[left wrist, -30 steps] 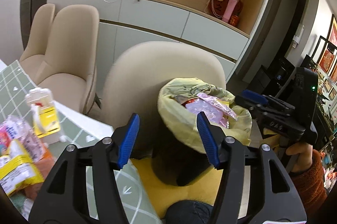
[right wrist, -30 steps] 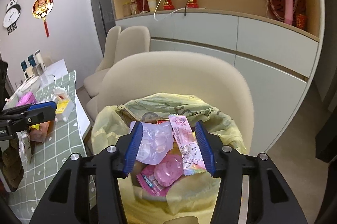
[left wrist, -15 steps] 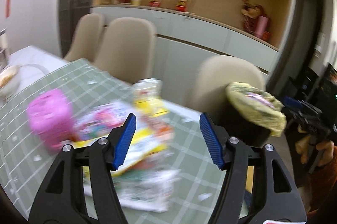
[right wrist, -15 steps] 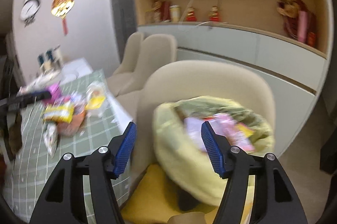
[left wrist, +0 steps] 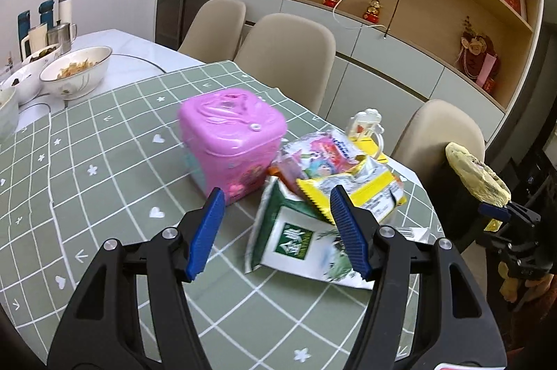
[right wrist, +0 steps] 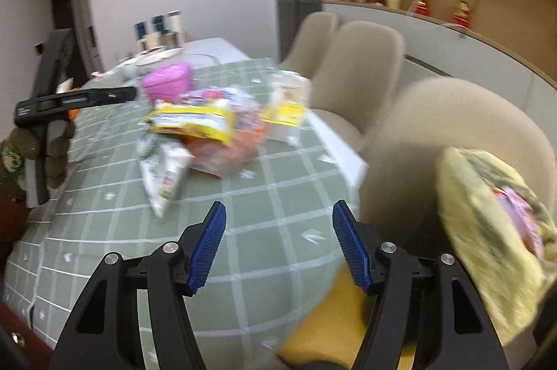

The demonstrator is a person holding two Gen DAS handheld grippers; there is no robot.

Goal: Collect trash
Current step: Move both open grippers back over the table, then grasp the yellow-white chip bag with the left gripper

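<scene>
While both jaws stand open and empty, the left gripper [left wrist: 275,223] faces the wrapper pile [left wrist: 334,182]; the right gripper [right wrist: 278,241] hovers left of the bin [right wrist: 494,230].

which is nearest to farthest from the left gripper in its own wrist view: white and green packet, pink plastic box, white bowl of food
1. White and green packet, just beyond the left gripper, against its right finger.
2. Pink plastic box, farther back, slightly left.
3. White bowl of food, far left on the white tabletop.
</scene>
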